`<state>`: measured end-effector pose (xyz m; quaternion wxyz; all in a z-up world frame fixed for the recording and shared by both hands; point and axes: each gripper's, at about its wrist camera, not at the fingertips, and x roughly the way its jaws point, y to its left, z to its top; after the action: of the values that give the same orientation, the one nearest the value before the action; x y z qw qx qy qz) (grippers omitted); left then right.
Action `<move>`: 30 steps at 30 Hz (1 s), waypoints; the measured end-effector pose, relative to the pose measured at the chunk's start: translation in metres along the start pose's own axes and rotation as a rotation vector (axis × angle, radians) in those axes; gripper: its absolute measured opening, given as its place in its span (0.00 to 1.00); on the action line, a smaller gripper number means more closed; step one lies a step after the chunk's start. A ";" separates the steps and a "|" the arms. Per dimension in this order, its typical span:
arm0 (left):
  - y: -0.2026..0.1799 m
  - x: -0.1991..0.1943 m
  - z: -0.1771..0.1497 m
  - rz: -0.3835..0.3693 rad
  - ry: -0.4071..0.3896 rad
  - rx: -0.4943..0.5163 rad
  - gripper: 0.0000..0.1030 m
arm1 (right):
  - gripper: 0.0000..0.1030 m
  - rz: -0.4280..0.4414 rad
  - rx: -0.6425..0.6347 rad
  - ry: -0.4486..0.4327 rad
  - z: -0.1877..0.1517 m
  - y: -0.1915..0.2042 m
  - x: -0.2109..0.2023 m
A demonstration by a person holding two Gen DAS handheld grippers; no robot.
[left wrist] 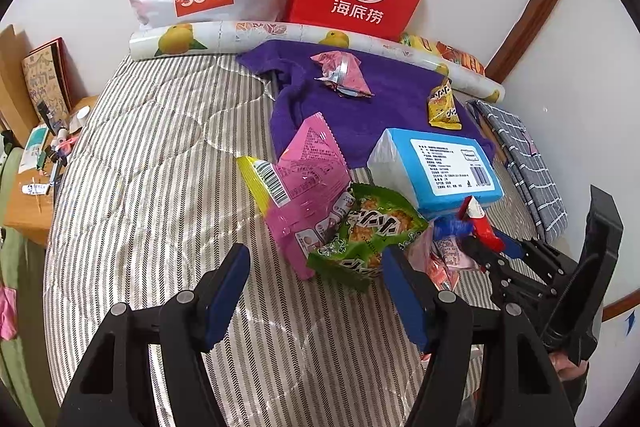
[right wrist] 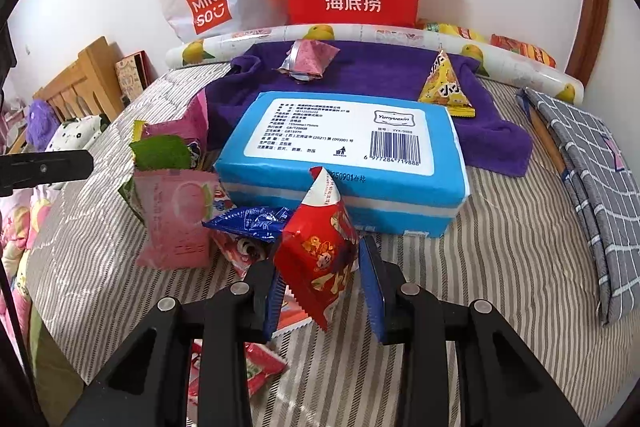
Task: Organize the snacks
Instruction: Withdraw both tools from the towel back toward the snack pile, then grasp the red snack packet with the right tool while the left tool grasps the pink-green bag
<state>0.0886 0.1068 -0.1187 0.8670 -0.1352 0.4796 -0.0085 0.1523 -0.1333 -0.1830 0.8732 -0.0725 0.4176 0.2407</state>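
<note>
The sorting looks barely underway. The right tool (right wrist: 320,291) pinches a red snack packet (right wrist: 320,259) just in front of the blue tissue pack (right wrist: 344,163). The left tool (left wrist: 316,291) stands half open and empty, just short of a green packet (left wrist: 368,227). Pink (left wrist: 312,171), blue (right wrist: 252,219) and other packets lie heaped on the striped bed (left wrist: 160,167); two more, pink (left wrist: 340,71) and yellow (left wrist: 442,103), sit apart on the purple towel (left wrist: 380,95).
</note>
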 end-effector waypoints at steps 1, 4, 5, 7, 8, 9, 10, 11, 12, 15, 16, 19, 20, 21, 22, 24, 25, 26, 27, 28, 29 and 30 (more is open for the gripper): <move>0.000 0.000 0.000 0.000 0.001 0.002 0.64 | 0.28 0.002 0.000 0.001 0.000 0.000 0.001; -0.001 0.001 -0.002 0.000 0.001 0.008 0.64 | 0.24 0.019 0.015 -0.017 -0.001 -0.005 -0.007; 0.000 0.001 -0.003 0.000 0.000 0.009 0.64 | 0.24 0.017 0.016 -0.027 -0.002 -0.007 -0.012; 0.002 0.002 -0.004 0.001 0.001 0.004 0.64 | 0.24 0.012 0.020 -0.038 -0.006 -0.011 -0.020; 0.003 0.003 -0.004 0.001 0.003 0.000 0.64 | 0.24 0.013 0.029 -0.037 -0.009 -0.015 -0.023; 0.003 0.004 -0.004 0.000 0.006 -0.003 0.64 | 0.24 0.017 0.045 -0.037 -0.012 -0.020 -0.028; 0.004 0.005 -0.005 -0.002 0.007 -0.004 0.64 | 0.24 0.023 0.060 -0.036 -0.014 -0.024 -0.030; 0.005 0.006 -0.005 -0.002 0.008 -0.006 0.64 | 0.24 0.032 0.078 -0.032 -0.017 -0.029 -0.033; 0.006 0.007 -0.004 -0.003 0.008 -0.010 0.63 | 0.24 0.039 0.090 -0.030 -0.020 -0.032 -0.036; 0.009 0.010 0.000 -0.017 -0.007 -0.031 0.63 | 0.24 0.072 0.123 -0.022 -0.028 -0.040 -0.039; 0.010 0.012 0.003 -0.017 -0.013 -0.037 0.63 | 0.24 0.084 0.131 -0.016 -0.030 -0.042 -0.038; 0.013 0.020 0.013 -0.002 -0.007 -0.052 0.63 | 0.24 0.105 0.152 -0.003 -0.037 -0.045 -0.035; 0.014 0.023 0.016 -0.001 -0.006 -0.060 0.63 | 0.24 0.111 0.157 0.000 -0.038 -0.045 -0.034; 0.015 0.027 0.019 0.000 -0.004 -0.068 0.64 | 0.24 0.117 0.161 0.002 -0.040 -0.046 -0.033; 0.017 0.030 0.021 0.000 -0.004 -0.078 0.64 | 0.24 0.121 0.162 0.005 -0.041 -0.047 -0.032; 0.021 0.038 0.026 -0.012 -0.003 -0.108 0.64 | 0.24 0.127 0.161 0.009 -0.042 -0.048 -0.029; 0.022 0.042 0.027 -0.016 0.005 -0.117 0.64 | 0.24 0.135 0.162 0.009 -0.043 -0.049 -0.028; 0.024 0.048 0.029 -0.020 0.016 -0.127 0.64 | 0.24 0.141 0.164 0.009 -0.043 -0.050 -0.028; 0.025 0.054 0.030 -0.026 0.026 -0.140 0.64 | 0.24 0.150 0.168 0.009 -0.043 -0.052 -0.027; 0.027 0.060 0.031 -0.034 0.033 -0.154 0.64 | 0.24 0.158 0.172 0.010 -0.043 -0.053 -0.026; 0.029 0.064 0.032 -0.042 0.038 -0.164 0.64 | 0.24 0.171 0.178 0.011 -0.043 -0.055 -0.025; 0.030 0.070 0.032 -0.052 0.044 -0.175 0.64 | 0.25 0.183 0.181 0.016 -0.043 -0.057 -0.024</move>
<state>0.1497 0.1331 -0.1673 0.8407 -0.2225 0.4936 0.0076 0.1373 -0.2056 -0.1965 0.8470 0.0430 0.4496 0.2803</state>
